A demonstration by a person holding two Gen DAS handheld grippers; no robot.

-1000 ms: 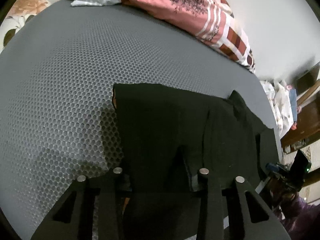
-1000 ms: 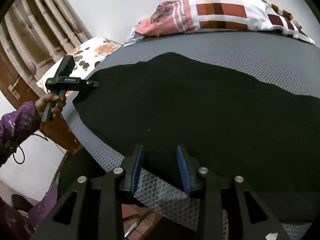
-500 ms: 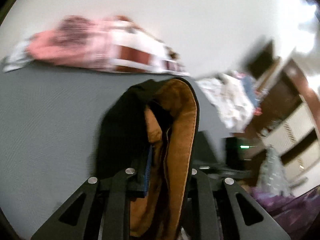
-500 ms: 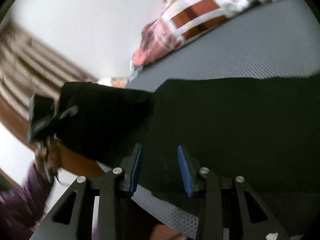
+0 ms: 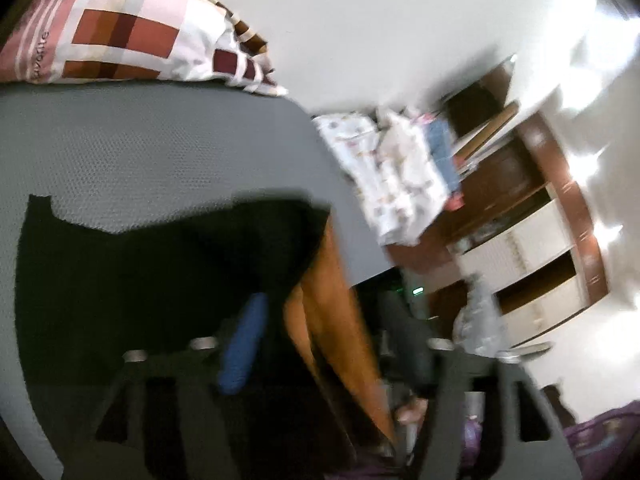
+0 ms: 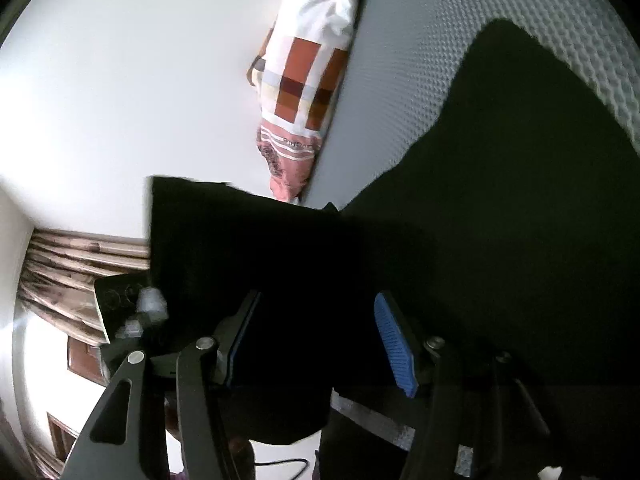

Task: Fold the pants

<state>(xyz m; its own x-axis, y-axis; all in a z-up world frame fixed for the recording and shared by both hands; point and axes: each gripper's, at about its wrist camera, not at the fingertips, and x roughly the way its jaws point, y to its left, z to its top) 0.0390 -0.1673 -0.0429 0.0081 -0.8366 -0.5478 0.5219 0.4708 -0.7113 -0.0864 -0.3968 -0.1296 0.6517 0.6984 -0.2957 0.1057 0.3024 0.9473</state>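
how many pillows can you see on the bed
1. The checked pillow lies at the far edge of the grey bed, against the wall. Others may be hidden outside these views.

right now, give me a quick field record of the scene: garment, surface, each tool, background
garment: black pants with orange-brown lining, part lying on the mattress, part lifted
surface: grey textured mattress
left tool: jaws have just been opening, fabric between them
right tool: jaws have just been opening, black fabric between the blue pads
background: patchwork pillow, white wall

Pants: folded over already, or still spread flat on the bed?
Partly folded: one end of the black pants is lifted off the grey bed, brown lining showing; the rest lies flat.
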